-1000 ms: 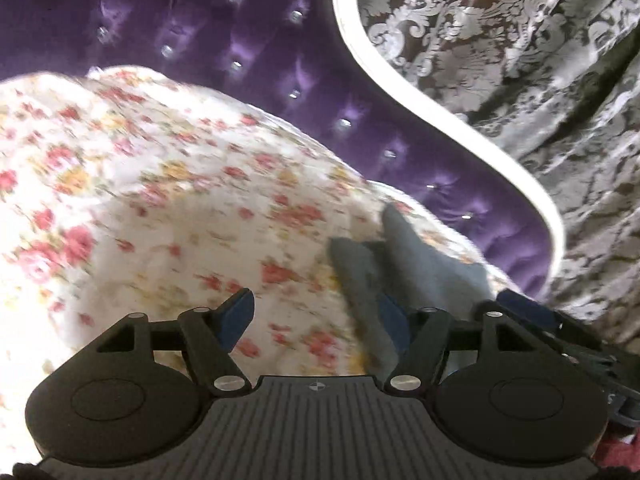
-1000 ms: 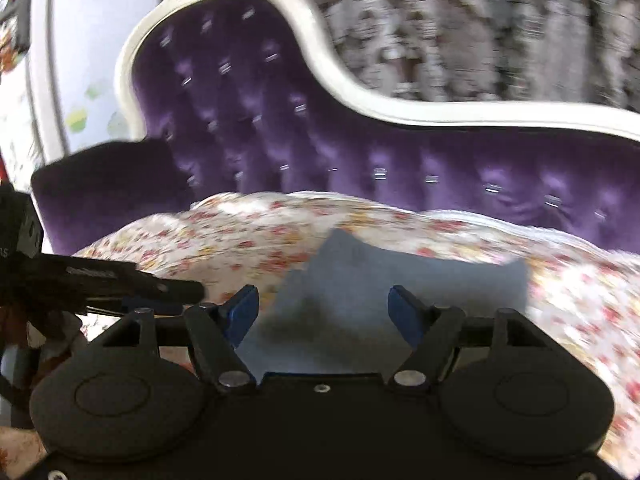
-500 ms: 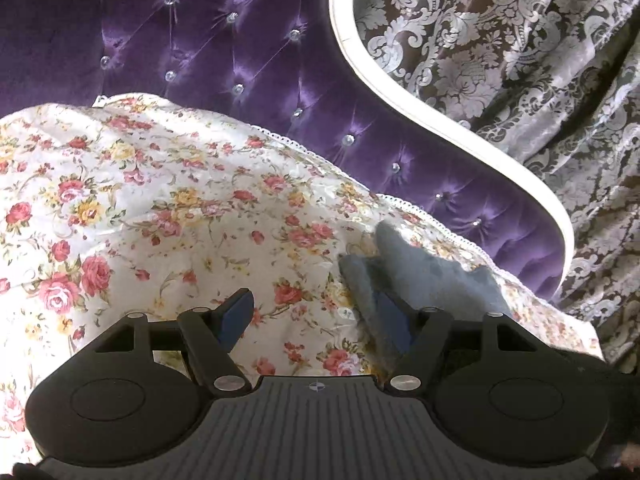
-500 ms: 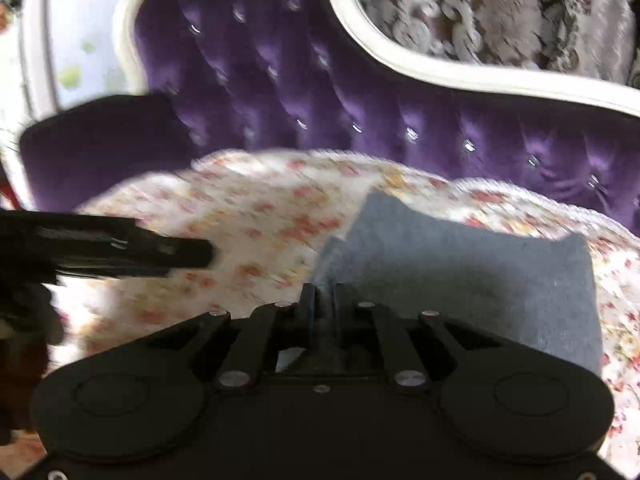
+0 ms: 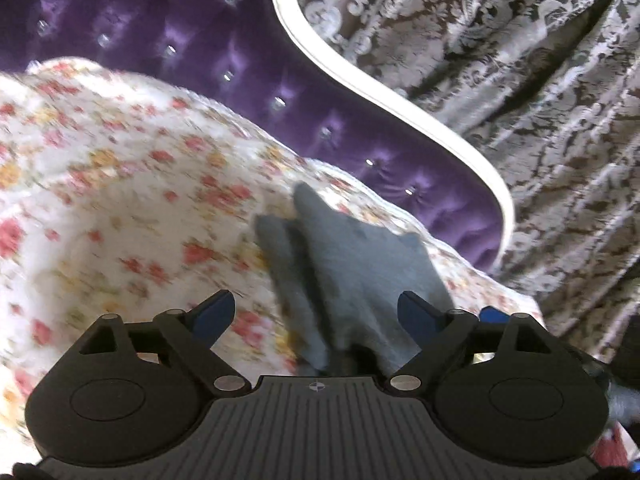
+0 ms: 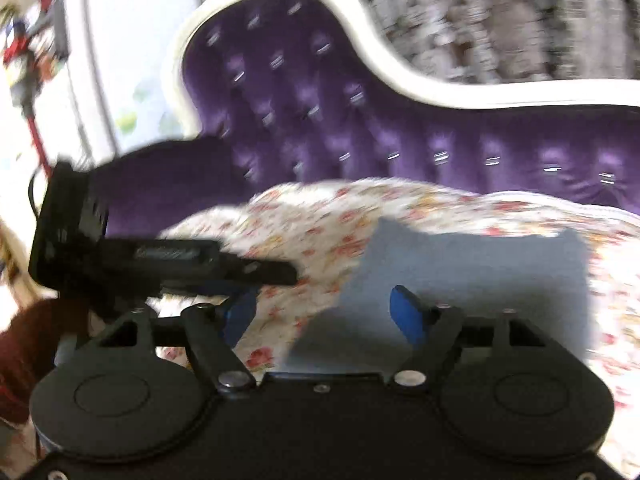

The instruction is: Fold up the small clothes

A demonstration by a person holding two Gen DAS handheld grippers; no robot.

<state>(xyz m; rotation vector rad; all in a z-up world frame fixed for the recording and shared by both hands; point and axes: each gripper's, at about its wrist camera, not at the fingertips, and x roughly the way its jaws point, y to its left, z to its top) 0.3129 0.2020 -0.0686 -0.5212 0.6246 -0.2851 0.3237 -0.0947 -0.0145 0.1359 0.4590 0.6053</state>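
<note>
Grey cloth point(image 6: 472, 280), small and already doubled into a rough rectangle, lies on the floral cover point(image 5: 120, 184) of a purple tufted sofa point(image 6: 320, 92). In the right wrist view it spreads from about 12 o'clock to 2 o'clock of the right gripper point(image 6: 324, 312), whose jaws stand wide apart, with nothing between them but the cloth's near edge below. In the left wrist view the cloth point(image 5: 360, 264) sits at 12 to 1 o'clock of the left gripper point(image 5: 316, 312), and those jaws are also apart, empty. A raised ridge runs along the cloth's left side there, and one corner points up toward the sofa back.

By its look this is a light, soft knit or felt: limp, no stiffness, likely to sag and slide on the cover when one edge is lifted. The floral cover beneath is loose as well and could be pinched along with it. My judgement is that the sensible hold is on the two near corners, one per gripper, nipping only the cloth's own edge. Motion blur hides finer detail of its layers.
</note>
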